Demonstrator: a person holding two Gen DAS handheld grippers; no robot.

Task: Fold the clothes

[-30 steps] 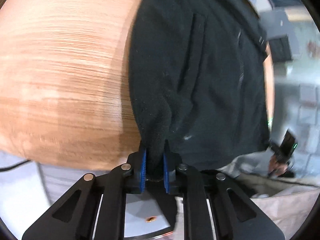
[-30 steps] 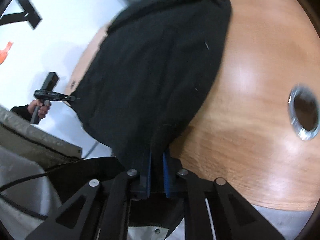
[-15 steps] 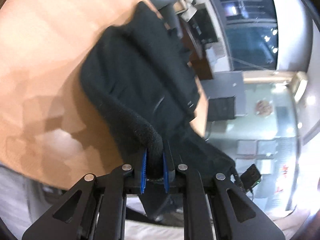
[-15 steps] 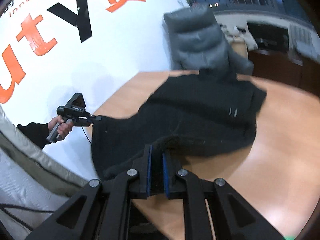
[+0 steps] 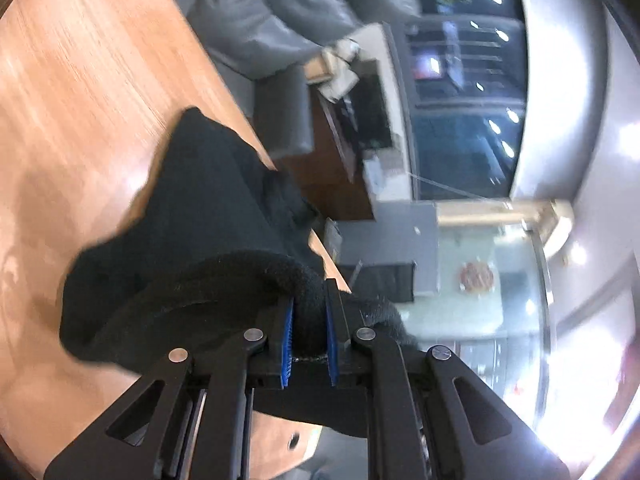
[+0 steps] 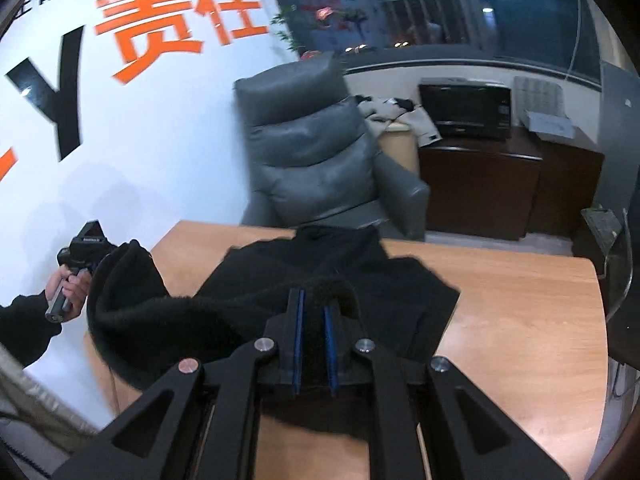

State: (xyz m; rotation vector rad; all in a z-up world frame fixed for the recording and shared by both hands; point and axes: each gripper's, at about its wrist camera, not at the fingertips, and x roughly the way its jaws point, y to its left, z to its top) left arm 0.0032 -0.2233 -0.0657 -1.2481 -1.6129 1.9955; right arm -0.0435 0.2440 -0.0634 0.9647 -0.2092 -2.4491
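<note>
A black fleece garment [image 6: 320, 280] lies on a wooden table [image 6: 520, 312], its near hem lifted and curled over the rest. My right gripper [image 6: 313, 304] is shut on that hem at the garment's right side. My left gripper [image 5: 309, 312] is shut on the hem at the other side; the garment [image 5: 208, 208] hangs from it in a thick fold above the table [image 5: 80, 100]. In the right wrist view the left gripper [image 6: 84, 248] shows at far left in a hand, with the fleece bunched beside it.
A grey padded armchair [image 6: 316, 152] stands behind the table's far edge. A dark wood cabinet [image 6: 500, 184] with a black appliance [image 6: 464, 108] is at the back right. A white wall with orange lettering [image 6: 160, 36] runs along the left.
Both grippers have lifted the garment's near hem and carried it forward over the body. The flat-spread garment now lies doubled, and both cameras have tilted up toward the room.
</note>
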